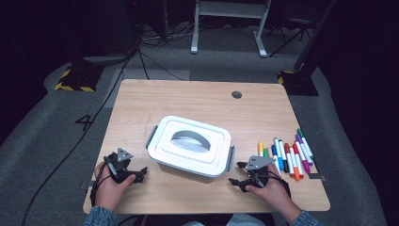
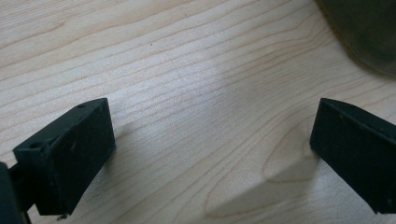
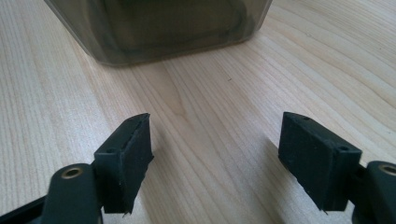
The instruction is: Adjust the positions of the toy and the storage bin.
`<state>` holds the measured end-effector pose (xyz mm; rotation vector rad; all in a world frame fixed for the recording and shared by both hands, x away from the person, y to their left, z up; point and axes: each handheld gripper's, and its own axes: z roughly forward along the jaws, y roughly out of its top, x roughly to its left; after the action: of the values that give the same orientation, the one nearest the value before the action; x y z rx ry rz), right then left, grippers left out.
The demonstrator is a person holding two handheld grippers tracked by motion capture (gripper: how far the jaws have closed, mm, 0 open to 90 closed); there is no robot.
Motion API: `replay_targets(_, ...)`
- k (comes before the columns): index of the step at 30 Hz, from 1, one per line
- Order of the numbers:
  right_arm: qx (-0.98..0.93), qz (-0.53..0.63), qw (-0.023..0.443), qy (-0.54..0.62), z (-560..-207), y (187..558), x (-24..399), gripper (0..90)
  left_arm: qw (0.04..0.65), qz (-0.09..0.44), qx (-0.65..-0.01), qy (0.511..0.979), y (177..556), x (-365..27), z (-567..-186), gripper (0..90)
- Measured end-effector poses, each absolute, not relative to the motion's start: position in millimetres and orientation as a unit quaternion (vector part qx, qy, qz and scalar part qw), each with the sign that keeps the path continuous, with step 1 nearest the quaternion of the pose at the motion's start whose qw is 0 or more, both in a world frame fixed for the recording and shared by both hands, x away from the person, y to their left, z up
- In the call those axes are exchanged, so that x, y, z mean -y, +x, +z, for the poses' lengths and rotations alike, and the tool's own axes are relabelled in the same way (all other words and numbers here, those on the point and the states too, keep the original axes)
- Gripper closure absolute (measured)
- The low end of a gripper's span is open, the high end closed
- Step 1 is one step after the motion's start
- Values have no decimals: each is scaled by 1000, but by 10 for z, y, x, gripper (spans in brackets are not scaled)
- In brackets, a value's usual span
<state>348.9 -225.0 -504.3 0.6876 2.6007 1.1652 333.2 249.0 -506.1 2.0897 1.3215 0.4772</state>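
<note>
While both grippers rest low on the wooden table (image 1: 141, 101), the lidded storage box (image 1: 190, 146) sits between them at the table's centre, untouched. The box is closed by a white lid with a recessed grey handle (image 1: 190, 139) and carries grey side latches; its smoky translucent wall appears at the top of the right gripper view (image 3: 159, 32) and in the upper right corner of the left gripper view (image 2: 369, 32).

The left gripper (image 1: 136, 175) lies near the table's front left corner, held in the person's left hand (image 1: 109, 188). Its jaws stand wide apart with bare wood between them — nothing is gripped.

The right gripper (image 1: 238, 174) lies just in front of the box's near right corner, held in the right hand (image 1: 273, 190). Its jaws are likewise spread fully, with nothing between the pads.

A row of coloured marker pens (image 1: 287, 154) lies on the table to the right of the box — just beyond the right hand, apart from the box.
</note>
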Motion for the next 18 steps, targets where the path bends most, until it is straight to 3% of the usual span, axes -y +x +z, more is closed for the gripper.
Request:
replay_targets(5,-885,389,103,236,-5027,3498,2232,270,310,180,-498,790,3317,-2491,-5059,21)
replay_targets(8,-894,377,91,226,-4978,3503,2223,364,311,182,-497,790,3309,-2490,-5057,34)
replay_targets(18,-885,385,70,253,-4879,3492,2285,370,311,183,-495,790,3297,-2490,-5056,49)
